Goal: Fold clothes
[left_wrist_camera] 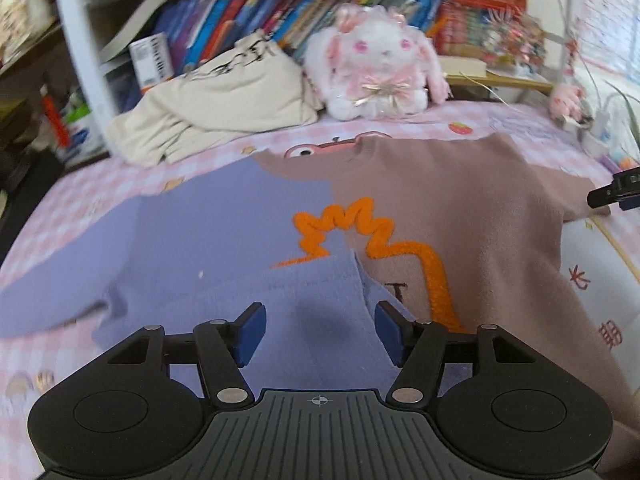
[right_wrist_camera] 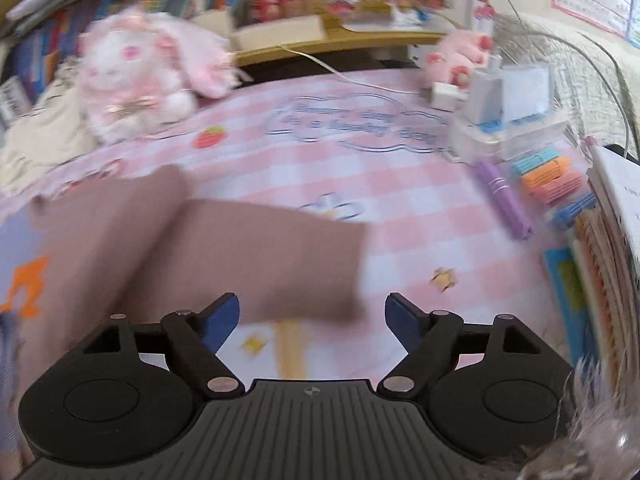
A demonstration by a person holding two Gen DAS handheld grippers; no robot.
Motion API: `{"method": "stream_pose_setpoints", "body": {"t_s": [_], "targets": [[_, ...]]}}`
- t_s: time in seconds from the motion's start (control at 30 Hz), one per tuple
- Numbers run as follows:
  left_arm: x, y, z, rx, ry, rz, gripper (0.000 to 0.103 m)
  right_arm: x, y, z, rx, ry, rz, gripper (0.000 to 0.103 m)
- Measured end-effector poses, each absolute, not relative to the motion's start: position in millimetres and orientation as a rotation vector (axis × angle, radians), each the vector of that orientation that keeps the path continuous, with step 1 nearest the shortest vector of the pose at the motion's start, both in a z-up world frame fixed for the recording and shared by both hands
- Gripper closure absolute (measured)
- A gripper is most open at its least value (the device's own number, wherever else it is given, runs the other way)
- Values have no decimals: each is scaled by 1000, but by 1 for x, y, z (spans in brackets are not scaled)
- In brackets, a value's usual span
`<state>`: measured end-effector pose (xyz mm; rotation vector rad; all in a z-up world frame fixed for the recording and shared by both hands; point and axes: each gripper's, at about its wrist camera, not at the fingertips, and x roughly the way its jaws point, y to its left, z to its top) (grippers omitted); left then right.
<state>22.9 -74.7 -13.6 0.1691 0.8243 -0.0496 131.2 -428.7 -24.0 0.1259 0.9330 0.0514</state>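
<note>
A two-tone sweater [left_wrist_camera: 440, 216], lavender on the left and brown on the right with an orange squiggle [left_wrist_camera: 360, 232], lies flat on the pink checked cloth. Its lavender sleeve [left_wrist_camera: 312, 300] is folded across the chest. My left gripper [left_wrist_camera: 320, 330] is open just above that folded sleeve, holding nothing. In the right wrist view the brown sleeve [right_wrist_camera: 276, 256] stretches out to the right on the cloth. My right gripper [right_wrist_camera: 312, 322] is open above the sleeve's cuff end, empty. This view is motion-blurred. The right gripper's tip also shows in the left wrist view [left_wrist_camera: 616, 192].
A white plush rabbit [left_wrist_camera: 380, 68] and a folded cream garment [left_wrist_camera: 216, 108] sit at the back, before a shelf of books [left_wrist_camera: 280, 8]. Paper rolls [right_wrist_camera: 556, 184], a plastic box [right_wrist_camera: 508, 120] and stacked books [right_wrist_camera: 608, 264] line the right side.
</note>
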Motion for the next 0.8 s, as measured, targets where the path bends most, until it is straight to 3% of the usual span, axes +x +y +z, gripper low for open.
{"method": "stream_pose_setpoints", "body": {"t_s": [0.17, 0.23, 0.27, 0.3, 0.33, 0.43, 0.7, 0.8], "targets": [[9, -82, -16, 113, 842, 21, 40, 151, -434, -35, 81, 934, 82, 29], [4, -84, -18, 95, 850, 47, 39, 152, -426, -34, 6, 920, 134, 58], [2, -85, -21, 91, 856, 56, 39, 152, -424, -33, 2, 917, 172, 65], [1, -86, -23, 87, 862, 65, 39, 153, -422, -31, 3, 923, 204, 84], [-1, -87, -26, 83, 867, 74, 35, 154, -420, -30, 14, 930, 229, 93], [-2, -86, -28, 56, 863, 94, 32, 148, -419, -24, 17, 909, 265, 93], [3, -83, -25, 5, 886, 136, 31, 110, -461, 51, -23, 613, 109, 93], [4, -85, -24, 9, 891, 133, 31, 109, -479, 59, -73, 599, 36, 93]]}}
